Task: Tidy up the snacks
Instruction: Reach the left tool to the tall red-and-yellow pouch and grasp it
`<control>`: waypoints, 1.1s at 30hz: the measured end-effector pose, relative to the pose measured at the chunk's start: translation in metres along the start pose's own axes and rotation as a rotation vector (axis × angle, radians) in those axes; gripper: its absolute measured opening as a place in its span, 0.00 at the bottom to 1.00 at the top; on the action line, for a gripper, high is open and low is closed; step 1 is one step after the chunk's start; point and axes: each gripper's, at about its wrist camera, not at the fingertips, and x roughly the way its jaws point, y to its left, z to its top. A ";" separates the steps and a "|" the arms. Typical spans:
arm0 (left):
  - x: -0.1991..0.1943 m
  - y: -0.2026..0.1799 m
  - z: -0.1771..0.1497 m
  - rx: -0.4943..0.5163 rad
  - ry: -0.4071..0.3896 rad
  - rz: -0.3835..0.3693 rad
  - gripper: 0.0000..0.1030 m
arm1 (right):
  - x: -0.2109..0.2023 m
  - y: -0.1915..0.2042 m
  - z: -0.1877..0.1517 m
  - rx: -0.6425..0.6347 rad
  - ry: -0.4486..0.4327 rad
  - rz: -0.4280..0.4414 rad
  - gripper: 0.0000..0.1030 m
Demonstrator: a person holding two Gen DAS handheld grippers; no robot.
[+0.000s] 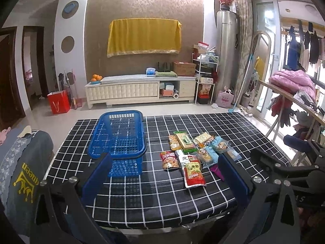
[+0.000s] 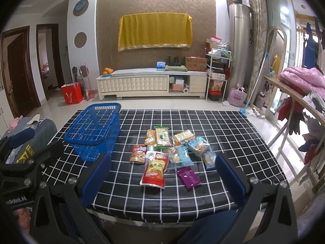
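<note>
A blue plastic basket (image 1: pixel 118 140) stands empty on the left of the black checked table (image 1: pixel 154 201); it also shows in the right wrist view (image 2: pixel 95 131). Several snack packets lie in a loose pile to its right, among them a red pouch (image 1: pixel 194 171) (image 2: pixel 155 169), a purple packet (image 2: pixel 187 174), a green packet (image 1: pixel 183 140) and light blue packets (image 2: pixel 183 155). My left gripper (image 1: pixel 165 180) is open and empty above the table's near edge. My right gripper (image 2: pixel 162 180) is open and empty, hovering short of the red pouch.
A grey garment with a yellow crown print (image 1: pixel 22 168) lies on a seat left of the table. A wooden rack with clothes (image 2: pixel 300 93) stands to the right. A TV cabinet (image 1: pixel 140 90) lines the far wall beyond the open floor.
</note>
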 end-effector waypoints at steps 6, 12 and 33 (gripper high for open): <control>0.045 -0.008 0.010 -0.041 0.105 -0.072 1.00 | 0.028 -0.026 0.005 0.033 0.047 -0.017 1.00; 0.104 -0.028 0.012 -0.053 0.221 -0.122 1.00 | 0.064 -0.057 0.001 0.061 0.111 -0.042 1.00; 0.275 -0.092 -0.055 0.065 0.601 -0.110 1.00 | 0.190 -0.128 -0.056 0.135 0.399 -0.071 1.00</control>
